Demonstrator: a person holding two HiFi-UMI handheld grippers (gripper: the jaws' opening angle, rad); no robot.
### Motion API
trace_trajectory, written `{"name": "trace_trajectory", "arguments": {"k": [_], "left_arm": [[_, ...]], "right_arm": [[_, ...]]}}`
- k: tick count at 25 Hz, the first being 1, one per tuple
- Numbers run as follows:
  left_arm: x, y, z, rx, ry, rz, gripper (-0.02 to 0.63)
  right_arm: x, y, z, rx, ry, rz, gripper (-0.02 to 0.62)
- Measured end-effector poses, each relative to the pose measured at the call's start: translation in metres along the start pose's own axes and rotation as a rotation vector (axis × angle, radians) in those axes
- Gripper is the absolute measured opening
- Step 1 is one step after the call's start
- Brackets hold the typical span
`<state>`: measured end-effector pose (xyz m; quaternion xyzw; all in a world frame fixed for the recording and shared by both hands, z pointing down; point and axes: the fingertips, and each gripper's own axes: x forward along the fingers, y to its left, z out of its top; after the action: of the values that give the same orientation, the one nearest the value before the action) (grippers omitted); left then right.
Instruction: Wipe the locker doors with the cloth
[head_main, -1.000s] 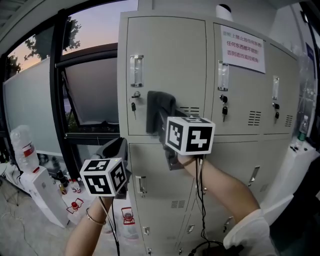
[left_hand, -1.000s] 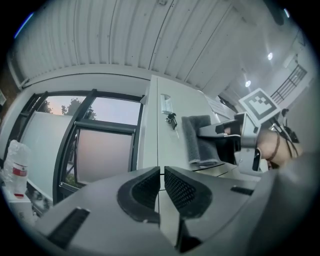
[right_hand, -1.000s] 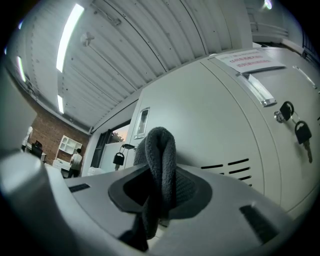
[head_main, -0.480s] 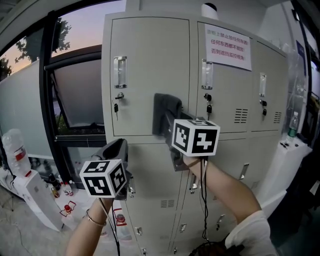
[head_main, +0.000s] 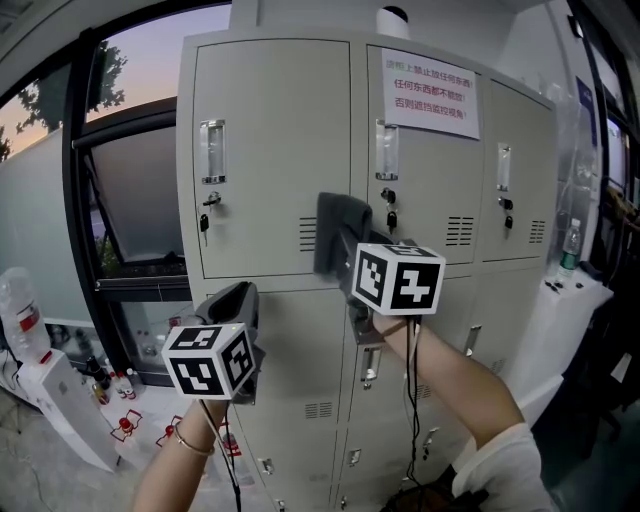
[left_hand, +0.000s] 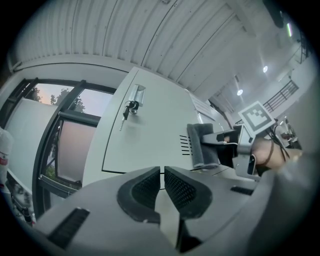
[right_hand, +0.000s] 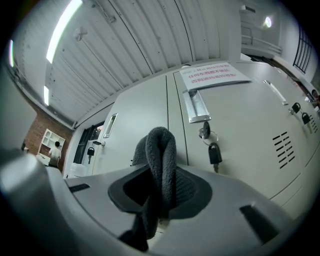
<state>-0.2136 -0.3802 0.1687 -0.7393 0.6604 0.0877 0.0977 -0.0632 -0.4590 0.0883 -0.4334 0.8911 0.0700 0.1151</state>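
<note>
A dark grey folded cloth (head_main: 338, 230) is pressed against the right edge of the upper-left locker door (head_main: 265, 150), beside its vent slots and near the seam with the middle door (head_main: 425, 190). My right gripper (head_main: 340, 255) is shut on the cloth (right_hand: 161, 150), which bulges up between the jaws of this gripper (right_hand: 160, 187). My left gripper (head_main: 236, 303) hangs lower, in front of the bottom-left locker door, with its jaws together and nothing in them. From the left gripper view, that gripper (left_hand: 162, 182) looks up at the cloth (left_hand: 202, 147) on the door.
Keys hang in the locks of the upper doors (head_main: 204, 222). A white notice (head_main: 428, 94) is stuck on the middle door. A dark-framed window (head_main: 110, 210) is at the left, with water bottles (head_main: 20, 315) low beside it. White equipment (head_main: 560, 330) stands at the right.
The cloth in my right gripper has slid rightward across the upper-left door, from near its middle to its right edge. The left gripper has stayed low.
</note>
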Motion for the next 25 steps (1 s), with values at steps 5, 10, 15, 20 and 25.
{"name": "trace_trajectory", "arguments": {"k": [5,10,15,20,25], "left_arm": [[0.011,-0.019,-0.007,-0.005,0.015,-0.039,0.026],[0.021,-0.036,-0.006,-0.002,0.012,-0.069,0.026],[0.03,-0.056,-0.003,-0.003,0.001,-0.102,0.026],[0.039,-0.075,-0.002,-0.007,-0.007,-0.131,0.026],[0.044,-0.09,0.0,-0.004,-0.013,-0.147,0.026]], "right_arm": [[-0.009,-0.024,-0.001,-0.002,-0.001,-0.032,0.077],[-0.019,-0.05,-0.005,-0.004,0.003,-0.066,0.075],[-0.029,-0.076,-0.008,-0.006,0.012,-0.102,0.077],[-0.038,-0.1,-0.007,-0.003,0.016,-0.135,0.075],[-0.041,-0.114,-0.001,-0.008,0.017,-0.146,0.077]]}}
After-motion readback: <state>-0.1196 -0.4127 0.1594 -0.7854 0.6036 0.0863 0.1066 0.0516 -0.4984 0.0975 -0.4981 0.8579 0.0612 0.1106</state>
